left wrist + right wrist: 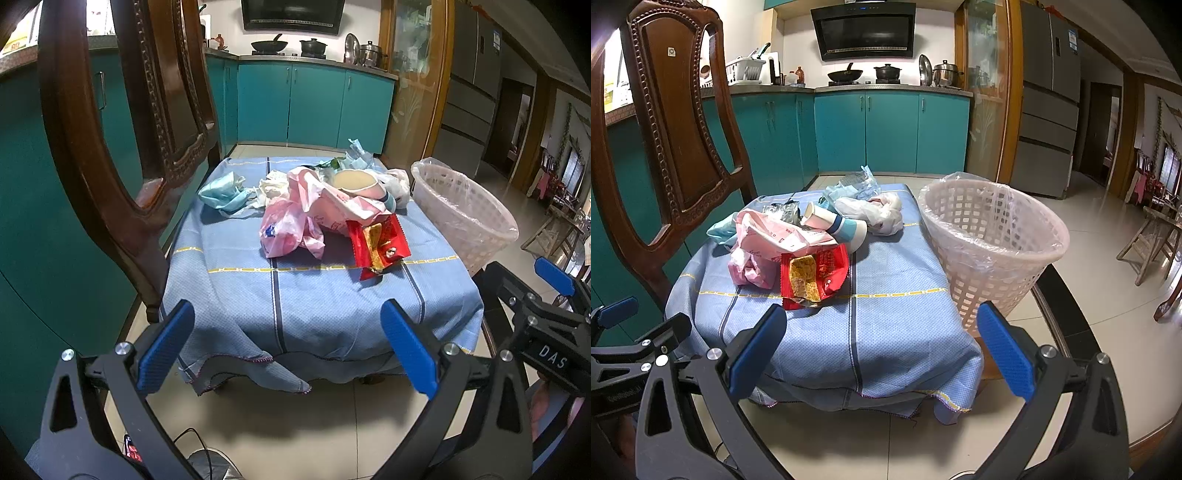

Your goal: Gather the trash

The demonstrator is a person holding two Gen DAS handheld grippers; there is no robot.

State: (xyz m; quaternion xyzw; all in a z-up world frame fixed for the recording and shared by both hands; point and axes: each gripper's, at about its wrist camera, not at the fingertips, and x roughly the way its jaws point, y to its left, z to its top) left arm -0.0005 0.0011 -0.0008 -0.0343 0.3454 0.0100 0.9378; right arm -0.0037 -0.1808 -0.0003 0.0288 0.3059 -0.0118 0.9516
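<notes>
Both the left claw (286, 343) and the right claw (882, 347) hang spread wide and empty before the cloth-covered surface (894, 332). A red snack wrapper (812, 277), pink plastic bags (284, 225) and a paper cup (834, 223) lie heaped there, just beside the lined white basket (993, 254).

The wooden chair (110, 122) loses its top to the left wrist frame's edge. Behind the red snack wrapper (814, 275), the pink bags (764, 236) bury whatever lies under them — can't tell. Print on that wrapper is too small to read. The basket (465, 218) — its base is hidden by the table edge.
</notes>
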